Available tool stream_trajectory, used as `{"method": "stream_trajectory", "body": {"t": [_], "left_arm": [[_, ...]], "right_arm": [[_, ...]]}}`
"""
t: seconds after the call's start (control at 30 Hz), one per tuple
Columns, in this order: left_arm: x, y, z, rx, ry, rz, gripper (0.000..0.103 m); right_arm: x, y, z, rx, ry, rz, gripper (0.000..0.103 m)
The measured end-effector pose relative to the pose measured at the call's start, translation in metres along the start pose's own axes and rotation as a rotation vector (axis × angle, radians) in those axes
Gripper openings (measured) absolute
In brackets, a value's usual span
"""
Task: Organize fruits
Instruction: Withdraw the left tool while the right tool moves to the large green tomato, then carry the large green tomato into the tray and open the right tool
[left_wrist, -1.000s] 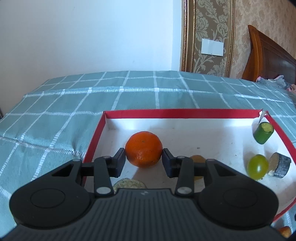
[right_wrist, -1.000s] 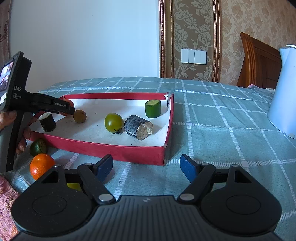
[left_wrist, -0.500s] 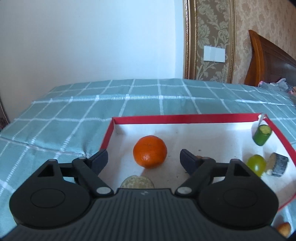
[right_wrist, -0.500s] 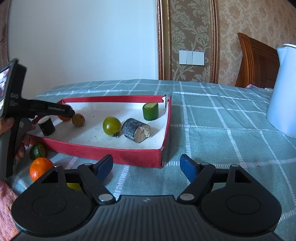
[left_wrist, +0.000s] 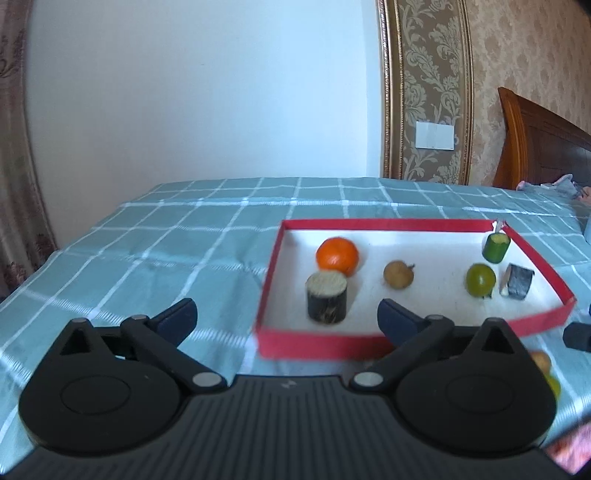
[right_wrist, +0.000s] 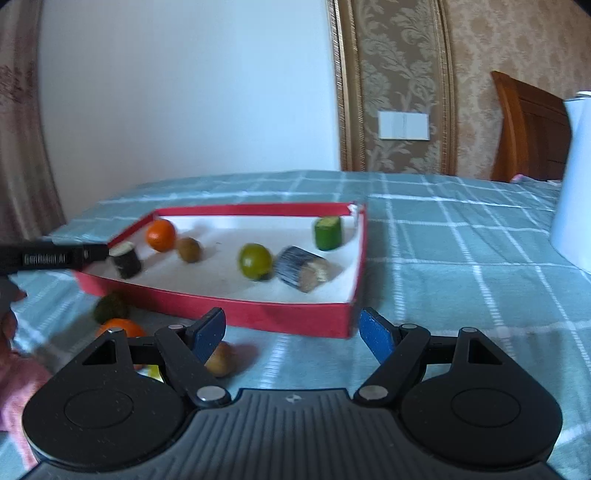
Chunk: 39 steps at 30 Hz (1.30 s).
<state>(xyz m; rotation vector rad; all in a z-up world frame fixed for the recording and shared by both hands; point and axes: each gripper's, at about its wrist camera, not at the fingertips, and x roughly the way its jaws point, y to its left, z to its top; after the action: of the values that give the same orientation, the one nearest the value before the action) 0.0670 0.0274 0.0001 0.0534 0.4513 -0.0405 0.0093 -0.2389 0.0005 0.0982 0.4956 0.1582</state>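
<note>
A red-rimmed white tray (left_wrist: 413, 223) holds an orange (left_wrist: 337, 256), an upright dark cane piece (left_wrist: 327, 297), a small brown fruit (left_wrist: 398, 274), a green round fruit (left_wrist: 480, 280), a green cylinder (left_wrist: 496, 248) and a lying cane piece (left_wrist: 517, 281). My left gripper (left_wrist: 286, 317) hangs before the tray's near left corner, its jaws opening wide with nothing between them. My right gripper (right_wrist: 291, 330) stands open and empty before the tray's front wall (right_wrist: 258, 314). Outside the tray lie a second orange (right_wrist: 120, 326), a dark green fruit (right_wrist: 110, 306) and a brown fruit (right_wrist: 221, 358).
A checked teal cloth (left_wrist: 166, 251) covers the table. A white kettle (right_wrist: 572, 177) stands at the right. A pink cloth (right_wrist: 18, 387) lies at the near left. One left gripper finger (right_wrist: 55, 256) reaches in from the left by the tray's corner.
My left gripper let go of the orange, spread its jaws and drew back out of the tray. The orange stays on the tray floor. The right gripper barely moved.
</note>
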Motion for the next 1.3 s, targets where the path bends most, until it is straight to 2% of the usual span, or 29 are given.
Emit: {"method": "stream_trajectory", "body": {"t": [0.13,0.27,0.33,0.67,0.77,1.0,1.07,1.3], "left_arm": [[-0.01,0.011,-0.015,-0.045,0.024,-0.008,0.103],[-0.004,0.015,-0.025,-0.048,0.057,0.003,0.103],[-0.002,0.02,-0.026,-0.079,0.076,-0.017,0.103],[0.008,0.045,-0.032,-0.219,0.144,-0.073,0.103],[0.008,0.044,-0.032,-0.216,0.148,-0.071,0.103],[0.01,0.042,-0.031,-0.21,0.162,-0.065,0.103],[0.01,0.04,-0.031,-0.2,0.166,-0.058,0.103],[0.01,0.039,-0.031,-0.194,0.169,-0.054,0.103]], "right_arm": [[-0.015,0.009,-0.007,0.015,0.006,0.076,0.079],[-0.026,0.027,-0.018,-0.03,0.015,0.089,0.079],[-0.028,0.036,-0.022,-0.055,0.018,0.091,0.078],[-0.013,0.056,-0.026,-0.067,0.081,0.099,0.053],[-0.006,0.058,-0.027,-0.057,0.102,0.098,0.045],[0.0,0.058,-0.028,-0.046,0.104,0.064,0.04],[0.003,0.058,-0.028,-0.048,0.116,0.042,0.034],[-0.002,0.052,-0.026,-0.014,0.104,0.063,0.033]]}}
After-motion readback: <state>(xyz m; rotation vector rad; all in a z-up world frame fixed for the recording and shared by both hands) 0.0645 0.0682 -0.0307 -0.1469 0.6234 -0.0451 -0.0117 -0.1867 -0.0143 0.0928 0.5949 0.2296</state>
